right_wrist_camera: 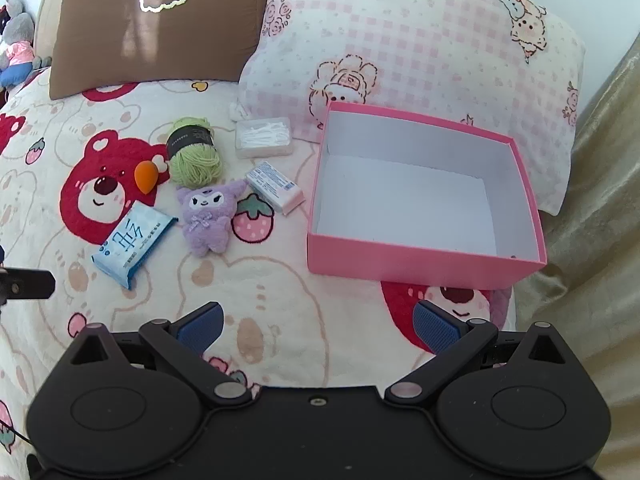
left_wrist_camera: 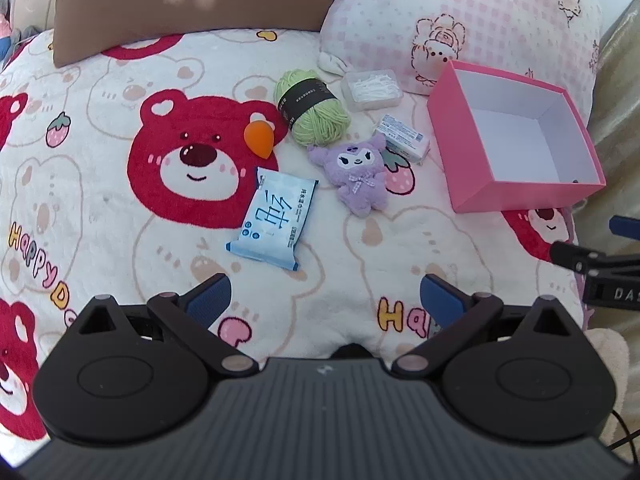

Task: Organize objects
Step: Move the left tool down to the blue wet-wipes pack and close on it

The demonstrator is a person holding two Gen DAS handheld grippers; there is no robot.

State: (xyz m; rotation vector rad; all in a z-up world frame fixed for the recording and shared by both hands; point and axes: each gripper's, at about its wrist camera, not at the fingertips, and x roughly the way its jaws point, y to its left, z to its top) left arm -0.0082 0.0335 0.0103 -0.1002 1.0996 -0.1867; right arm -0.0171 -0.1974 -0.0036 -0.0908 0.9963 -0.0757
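On blanket (right_wrist_camera: 280,280), pink box (right_wrist_camera: 420,266), white-lined.

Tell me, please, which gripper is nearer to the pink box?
Right. The right gripper hovers just before the pink box; the left gripper sits farther left, facing the wipes pack.

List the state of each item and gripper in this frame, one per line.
pink box: open, nothing visible inside
yarn ball: wound, banded, on the blanket
purple plush: lying face up
wipes pack: sealed, flat
orange sponge: loose, beside the yarn
clear swab case: closed
small white pack: lying flat
left gripper: open, holding nothing
right gripper: open, holding nothing
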